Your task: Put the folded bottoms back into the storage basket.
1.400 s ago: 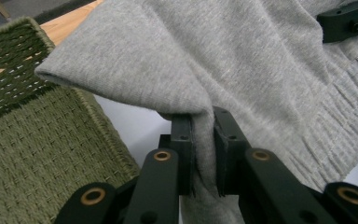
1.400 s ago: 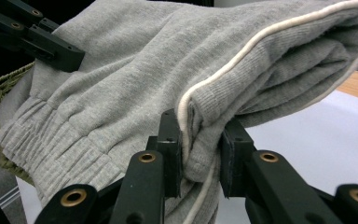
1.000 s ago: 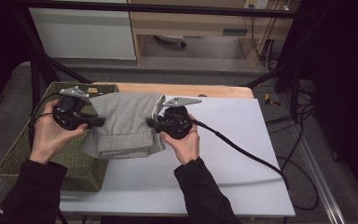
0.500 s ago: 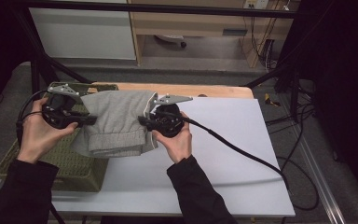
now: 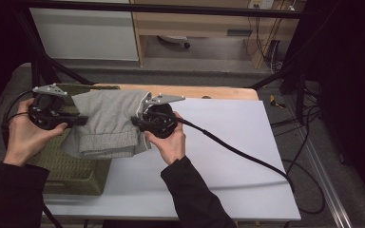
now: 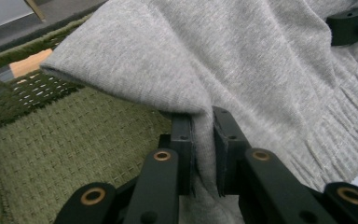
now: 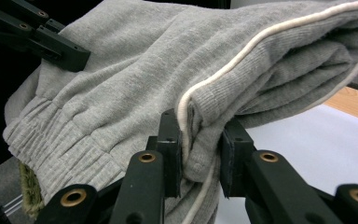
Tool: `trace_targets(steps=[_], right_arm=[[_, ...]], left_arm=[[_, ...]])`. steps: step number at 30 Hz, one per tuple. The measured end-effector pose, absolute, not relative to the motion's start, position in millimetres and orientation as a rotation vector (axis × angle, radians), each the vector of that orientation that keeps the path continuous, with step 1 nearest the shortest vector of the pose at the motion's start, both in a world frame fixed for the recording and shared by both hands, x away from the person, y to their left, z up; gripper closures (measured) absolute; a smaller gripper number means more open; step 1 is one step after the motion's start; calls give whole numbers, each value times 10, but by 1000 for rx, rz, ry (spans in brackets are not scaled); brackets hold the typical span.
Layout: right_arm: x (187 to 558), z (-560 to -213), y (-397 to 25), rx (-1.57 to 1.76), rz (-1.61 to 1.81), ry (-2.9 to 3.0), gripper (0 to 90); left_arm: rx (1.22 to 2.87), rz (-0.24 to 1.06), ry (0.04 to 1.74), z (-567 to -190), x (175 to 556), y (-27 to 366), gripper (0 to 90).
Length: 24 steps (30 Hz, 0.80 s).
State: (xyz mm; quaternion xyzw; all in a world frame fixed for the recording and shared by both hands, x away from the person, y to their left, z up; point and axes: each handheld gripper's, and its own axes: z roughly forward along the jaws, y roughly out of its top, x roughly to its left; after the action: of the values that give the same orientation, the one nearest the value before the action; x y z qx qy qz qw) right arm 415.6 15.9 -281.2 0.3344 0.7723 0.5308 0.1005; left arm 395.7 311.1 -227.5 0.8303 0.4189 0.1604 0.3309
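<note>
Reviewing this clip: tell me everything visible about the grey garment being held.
The folded grey sweatshirt looks like soft knit fleece, with a ribbed hem and a thin white piped seam along one fold. It hangs lifted and bunched in several layers between the left claw and the right claw, each shut on an edge. It sits partly above the green woven basket and the white table.
</note>
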Motion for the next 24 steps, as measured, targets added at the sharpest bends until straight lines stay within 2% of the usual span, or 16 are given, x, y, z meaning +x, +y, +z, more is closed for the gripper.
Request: trace_targets(steps=[24], right_arm=[[4188,-2795,625,974,1579,2272,737]], left_arm=[[2127,467,1172,-2268,3967,3527,803]])
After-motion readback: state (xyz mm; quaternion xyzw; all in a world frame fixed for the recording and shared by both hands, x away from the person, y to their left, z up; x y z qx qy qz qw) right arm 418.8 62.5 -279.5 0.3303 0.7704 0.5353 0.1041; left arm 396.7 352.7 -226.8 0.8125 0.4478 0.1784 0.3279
